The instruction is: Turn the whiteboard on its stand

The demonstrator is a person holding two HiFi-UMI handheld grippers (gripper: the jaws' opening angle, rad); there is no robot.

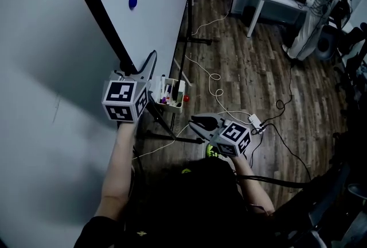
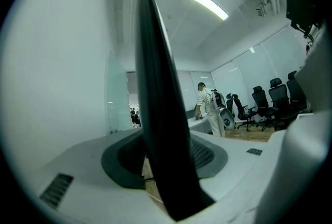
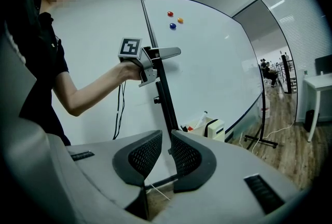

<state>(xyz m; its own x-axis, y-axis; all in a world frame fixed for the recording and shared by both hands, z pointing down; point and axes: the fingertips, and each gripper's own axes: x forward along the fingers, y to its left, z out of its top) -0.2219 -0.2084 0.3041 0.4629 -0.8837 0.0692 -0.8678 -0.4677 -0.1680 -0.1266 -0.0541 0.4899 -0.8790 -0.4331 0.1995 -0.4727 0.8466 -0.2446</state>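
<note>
The whiteboard (image 1: 160, 17) stands upright on its stand (image 1: 199, 41), directly ahead of the left gripper (image 2: 165, 158). That gripper is clamped on the board's black side frame (image 2: 158, 88) — the frame fills the gap between its pads. A wide, stiff panel like this likely swings heavily and its face is slick, so the rigid frame edge looks the sound place to hold. The right gripper (image 3: 166, 140) hangs below and right of the left one, all but closed on nothing. Three magnets (image 1: 132, 1) sit above the left gripper, and a marker tray (image 1: 170, 93) lies just beyond it. No brand or writing is legible — only square markers on the cubes (image 1: 122, 100).
</note>
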